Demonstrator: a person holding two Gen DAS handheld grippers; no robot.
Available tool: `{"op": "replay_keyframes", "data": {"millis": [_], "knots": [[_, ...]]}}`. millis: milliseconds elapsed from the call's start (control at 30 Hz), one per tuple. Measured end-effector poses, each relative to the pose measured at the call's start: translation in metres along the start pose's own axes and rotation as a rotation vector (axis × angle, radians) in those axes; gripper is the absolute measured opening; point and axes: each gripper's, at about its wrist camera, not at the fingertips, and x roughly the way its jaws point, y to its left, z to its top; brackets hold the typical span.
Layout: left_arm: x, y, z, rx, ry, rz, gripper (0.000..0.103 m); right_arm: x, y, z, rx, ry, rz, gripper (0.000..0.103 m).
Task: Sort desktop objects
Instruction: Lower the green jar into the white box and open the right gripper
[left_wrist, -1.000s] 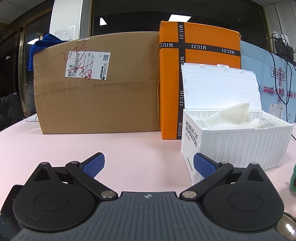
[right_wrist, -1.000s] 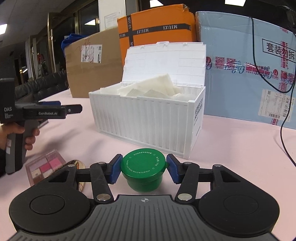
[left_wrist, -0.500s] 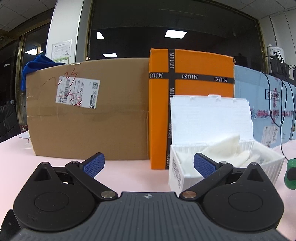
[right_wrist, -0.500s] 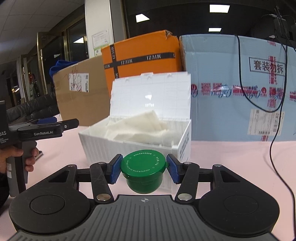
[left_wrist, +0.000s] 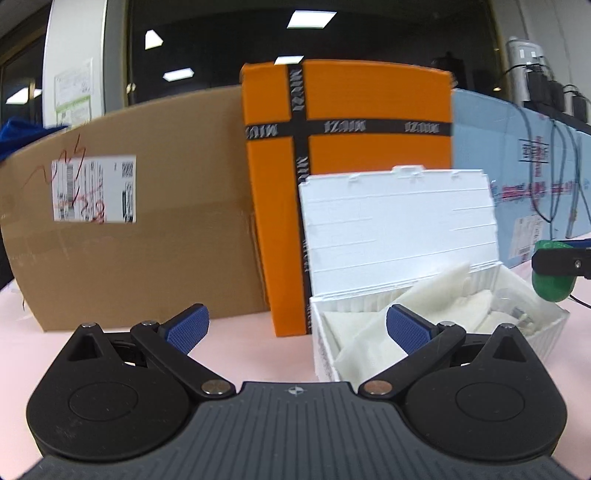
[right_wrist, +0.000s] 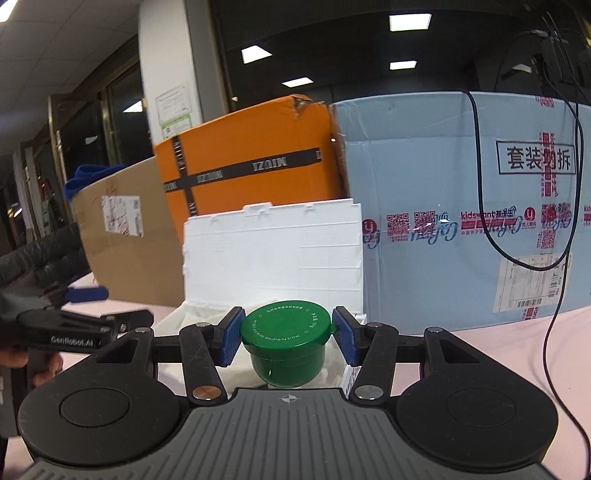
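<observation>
My right gripper (right_wrist: 287, 339) is shut on a small green cream jar (right_wrist: 286, 341), its blue pads against the lid's sides. It holds the jar in the air over the open white storage box (right_wrist: 273, 254), whose lid stands upright. From the left wrist view the jar (left_wrist: 552, 286) hangs above the box's right end. White cloth (left_wrist: 373, 332) fills the box (left_wrist: 399, 225). My left gripper (left_wrist: 295, 326) is open and empty, raised in front of the box's left end.
Behind the box stand a brown carton (left_wrist: 140, 229), an orange Miuzi box (left_wrist: 347, 147) and a light blue carton (right_wrist: 461, 214) with black cables hanging over it. The pink tabletop (left_wrist: 229, 350) spreads around. A hand (right_wrist: 22, 363) holds the left gripper's handle.
My right gripper rose off the table with the green jar and moved forward over the open box. My left gripper rose too and drew nearer the box.
</observation>
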Motion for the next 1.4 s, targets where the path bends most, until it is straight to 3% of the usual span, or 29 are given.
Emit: {"op": "replay_keyframes", "data": {"millis": [333, 567, 733, 933, 1200, 1400], "knots": [[0.015, 0.017, -0.012, -0.071, 0.063, -0.035, 0.103, 0.055, 0.014, 0.002, 0.025, 0.073, -0.022, 0.049], [0.018, 0.013, -0.013, -0.065, 0.080, -0.034, 0.103, 0.078, 0.027, -0.004, -0.047, 0.127, -0.076, 0.049], [0.021, 0.011, -0.014, -0.057, 0.091, -0.031, 0.103, 0.080, 0.024, -0.009, -0.059, 0.145, -0.075, 0.050], [0.021, 0.010, -0.013, -0.063, 0.092, -0.028, 0.103, 0.067, 0.019, -0.006, -0.022, 0.097, -0.045, 0.070], [0.022, 0.010, -0.013, -0.064, 0.093, -0.021, 0.103, 0.065, 0.016, -0.007, -0.074, 0.089, -0.163, 0.070], [0.023, 0.011, -0.015, -0.064, 0.097, -0.017, 0.103, 0.067, 0.023, -0.012, -0.135, 0.107, -0.185, 0.070]]}}
